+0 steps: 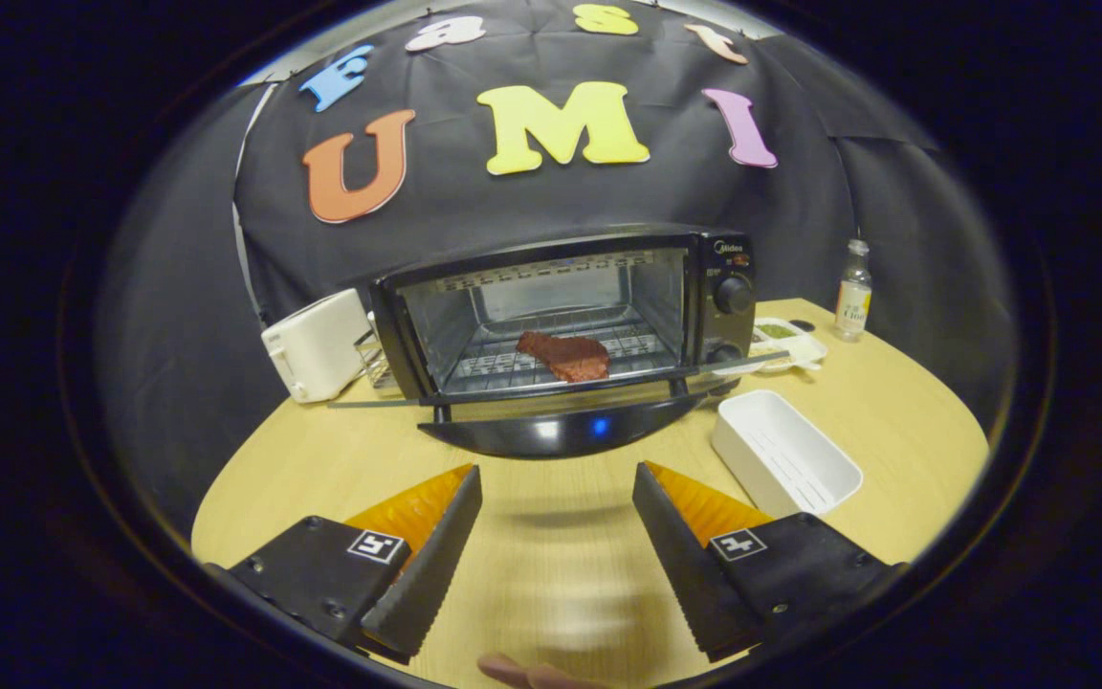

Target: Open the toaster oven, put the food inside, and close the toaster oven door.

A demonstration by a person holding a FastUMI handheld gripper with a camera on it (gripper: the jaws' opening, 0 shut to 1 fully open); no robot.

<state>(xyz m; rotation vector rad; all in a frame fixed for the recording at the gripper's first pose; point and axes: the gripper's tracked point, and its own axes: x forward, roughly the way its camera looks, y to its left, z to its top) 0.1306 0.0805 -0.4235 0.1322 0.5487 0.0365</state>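
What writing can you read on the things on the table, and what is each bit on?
"Midea": on the toaster oven, above its knobs.
Label on the bottle: too small to read.
Markings around the knobs: too blurred.
The gripper, fingers open, short of the oven's lowered door, carries square code markers, no words.

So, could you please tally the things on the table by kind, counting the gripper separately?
Appliances: 2, toaster oven and white toaster
Food: 1, meat on the oven rack
White trays: 2
Bottles: 1
Total: 6
Gripper: 1, open, holding nothing
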